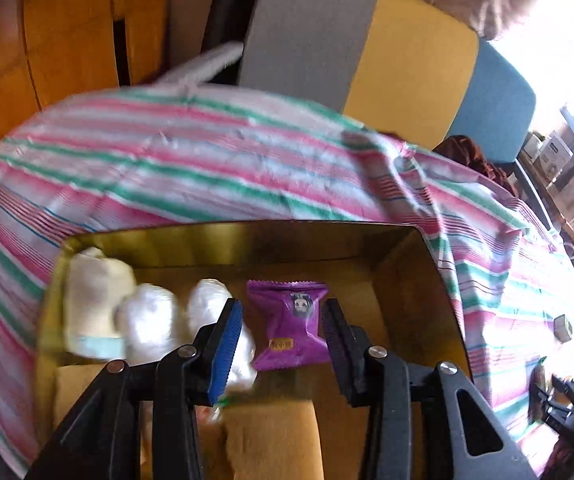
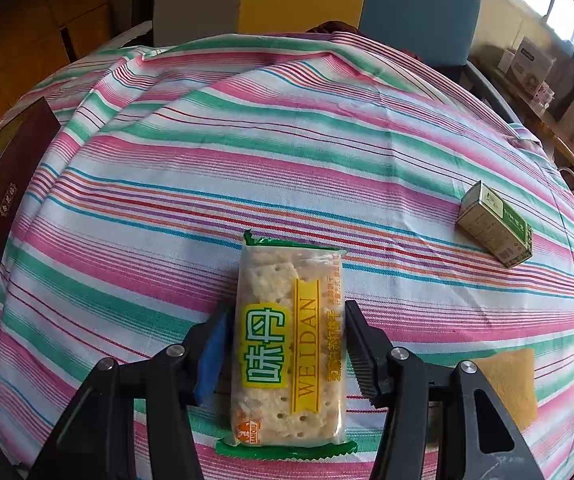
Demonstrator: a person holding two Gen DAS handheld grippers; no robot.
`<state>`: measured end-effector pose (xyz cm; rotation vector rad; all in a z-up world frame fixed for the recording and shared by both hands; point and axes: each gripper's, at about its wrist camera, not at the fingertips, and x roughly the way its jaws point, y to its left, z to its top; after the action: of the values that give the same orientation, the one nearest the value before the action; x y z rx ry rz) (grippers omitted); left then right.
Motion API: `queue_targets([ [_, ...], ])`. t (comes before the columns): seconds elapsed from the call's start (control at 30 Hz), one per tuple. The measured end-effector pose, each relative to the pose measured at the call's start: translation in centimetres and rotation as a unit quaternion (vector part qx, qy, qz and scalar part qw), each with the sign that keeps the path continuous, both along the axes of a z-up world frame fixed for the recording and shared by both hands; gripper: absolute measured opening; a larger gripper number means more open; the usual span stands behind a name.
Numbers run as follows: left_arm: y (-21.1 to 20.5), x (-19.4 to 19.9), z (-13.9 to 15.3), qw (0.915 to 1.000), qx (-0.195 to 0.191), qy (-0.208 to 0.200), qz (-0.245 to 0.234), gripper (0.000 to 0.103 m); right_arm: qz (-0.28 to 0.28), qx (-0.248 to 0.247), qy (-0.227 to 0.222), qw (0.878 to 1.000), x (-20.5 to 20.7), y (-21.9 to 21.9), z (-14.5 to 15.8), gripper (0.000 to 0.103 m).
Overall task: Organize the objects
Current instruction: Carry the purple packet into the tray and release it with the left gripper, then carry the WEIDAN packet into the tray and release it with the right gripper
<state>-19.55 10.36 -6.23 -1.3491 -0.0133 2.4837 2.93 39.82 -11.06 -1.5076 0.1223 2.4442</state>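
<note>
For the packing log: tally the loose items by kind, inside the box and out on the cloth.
Purple candy packet: 1
White wrapped bundles: 2
Cream pouch: 1
Cracker packet: 1
Small green carton: 1
Yellow sponge: 1
Total: 7

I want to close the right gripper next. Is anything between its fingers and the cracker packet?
Nothing visible is. The cracker packet lies flat on the striped cloth between the right gripper's open fingers, bare gaps on both sides. The green box and the yellow sponge lie off to the right.
</note>
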Motion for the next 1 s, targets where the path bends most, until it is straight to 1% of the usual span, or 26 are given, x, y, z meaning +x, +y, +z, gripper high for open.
queue_targets([
  [0.2,-0.9,5.8,3.2,0.9974,0.000,0.072,-0.008,0.042,0.003,0.010,-0.001,1.000,-0.1,-0.2,0.0,0.053],
  [0.33,-1.7,8.9,4.3,0.9951,-0.001,0.098,-0.012,0.042,0.006,0.013,0.000,1.000,-0.2,-0.3,0.0,0.052],
  [0.43,-2.0,11.0,4.8,0.9938,-0.004,0.109,-0.018,0.042,0.005,0.010,0.001,1.000,-0.2,-0.3,0.0,0.052],
  [0.6,-2.6,13.4,5.1,0.9925,-0.005,0.120,-0.022,0.042,0.003,0.009,0.004,1.000,-0.3,-0.4,0.0,0.052],
  [0.8,-3.2,15.1,4.6,0.9934,-0.003,0.112,-0.027,0.042,0.002,0.011,0.005,1.000,-0.2,-0.5,-0.1,0.052],
  [1.0,-4.0,15.8,3.8,0.9944,-0.006,0.103,-0.022,0.042,0.003,0.015,0.005,1.000,-0.2,-0.6,-0.1,0.052],
])
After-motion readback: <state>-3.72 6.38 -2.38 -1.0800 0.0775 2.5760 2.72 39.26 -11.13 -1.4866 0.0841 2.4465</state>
